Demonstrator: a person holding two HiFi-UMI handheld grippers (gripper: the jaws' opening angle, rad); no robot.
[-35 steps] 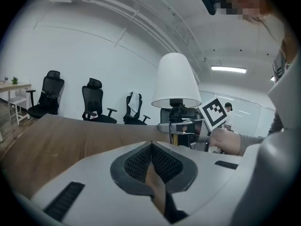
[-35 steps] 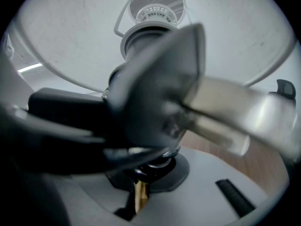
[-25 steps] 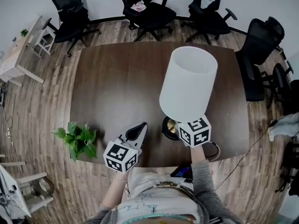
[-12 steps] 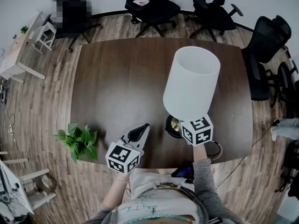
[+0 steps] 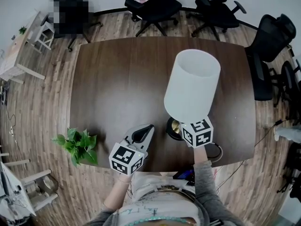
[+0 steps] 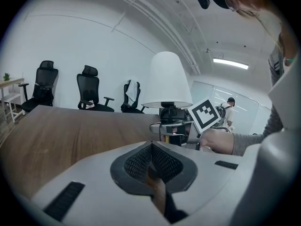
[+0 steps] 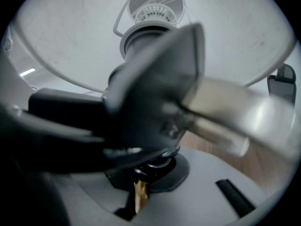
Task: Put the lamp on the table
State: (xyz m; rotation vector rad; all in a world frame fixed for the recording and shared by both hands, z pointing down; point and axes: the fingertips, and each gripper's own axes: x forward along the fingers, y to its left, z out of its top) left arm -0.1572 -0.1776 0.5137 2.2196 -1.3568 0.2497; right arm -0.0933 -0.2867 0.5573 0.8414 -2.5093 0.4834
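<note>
The lamp has a tall white shade [image 5: 192, 85] and a dark round base [image 5: 172, 128] over the near edge of the brown table [image 5: 117, 79]. My right gripper [image 5: 187, 128] is shut on the lamp's brass stem [image 7: 139, 195] just under the shade [image 7: 150, 32]. I cannot tell whether the base rests on the tabletop. My left gripper [image 5: 143, 134] hangs to the lamp's left over the table's near edge, shut and holding nothing. The left gripper view shows those closed jaws [image 6: 153, 161], with the lamp shade [image 6: 167, 81] and the right gripper's marker cube [image 6: 206, 114] beyond them.
A potted green plant [image 5: 77, 144] stands on the wood floor left of the table. Black office chairs [image 5: 150, 4] ring the far and right sides. A dark cable [image 5: 215, 152] loops at the near right edge. A person [image 6: 229, 108] stands far off.
Almost nothing: the head view has shifted slightly, while both grippers and the lamp keep about the same places over the near edge.
</note>
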